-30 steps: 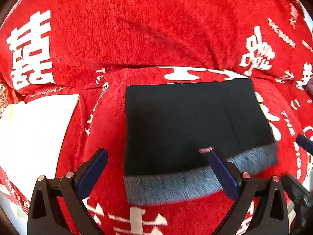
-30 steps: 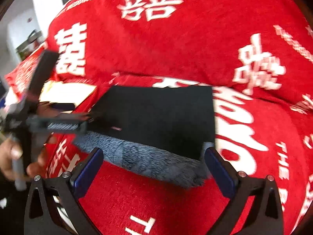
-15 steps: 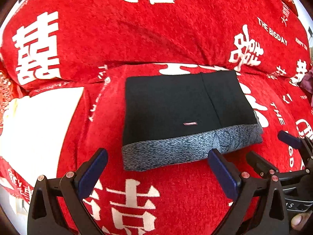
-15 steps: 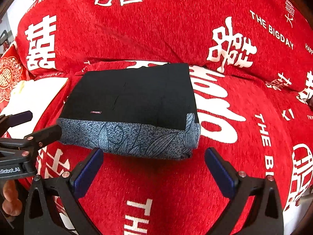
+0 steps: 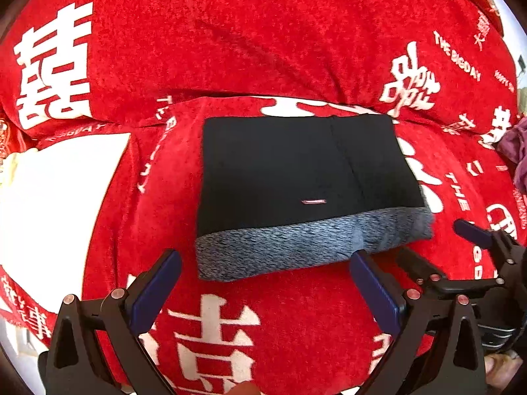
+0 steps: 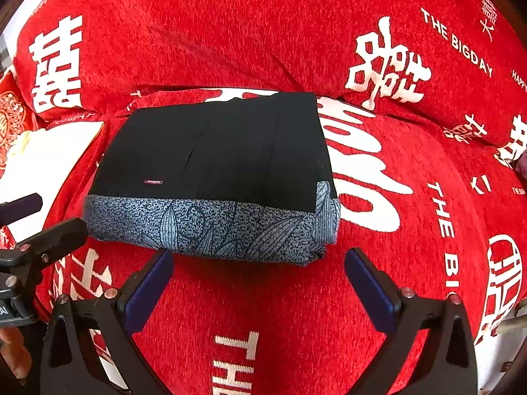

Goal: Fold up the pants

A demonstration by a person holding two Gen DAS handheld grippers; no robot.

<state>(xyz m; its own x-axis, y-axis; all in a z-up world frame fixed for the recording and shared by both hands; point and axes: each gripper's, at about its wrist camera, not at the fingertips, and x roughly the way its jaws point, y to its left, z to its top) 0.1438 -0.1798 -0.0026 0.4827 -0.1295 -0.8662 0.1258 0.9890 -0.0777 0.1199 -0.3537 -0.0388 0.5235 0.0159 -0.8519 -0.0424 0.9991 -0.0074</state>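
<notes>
The pants (image 5: pixel 296 177) lie folded into a flat rectangle on the red sofa seat, black on top with a grey leaf-patterned band along the near edge; they also show in the right wrist view (image 6: pixel 217 171). My left gripper (image 5: pixel 263 283) is open and empty, just in front of the band. My right gripper (image 6: pixel 258 279) is open and empty, just in front of the band's right end. The right gripper's fingers (image 5: pixel 474 233) show at the right of the left wrist view, the left gripper's fingers (image 6: pixel 49 233) at the left of the right wrist view.
The red sofa cover with white characters (image 5: pixel 230 312) spans the seat and backrest (image 6: pixel 230 33). A white patch of cover (image 5: pixel 56 210) lies left of the pants. A purple cloth (image 5: pixel 513 144) sits at the far right edge.
Both grippers have pulled back from the pants toward the near edge of the seat, open and empty. The folded pants lie still.
</notes>
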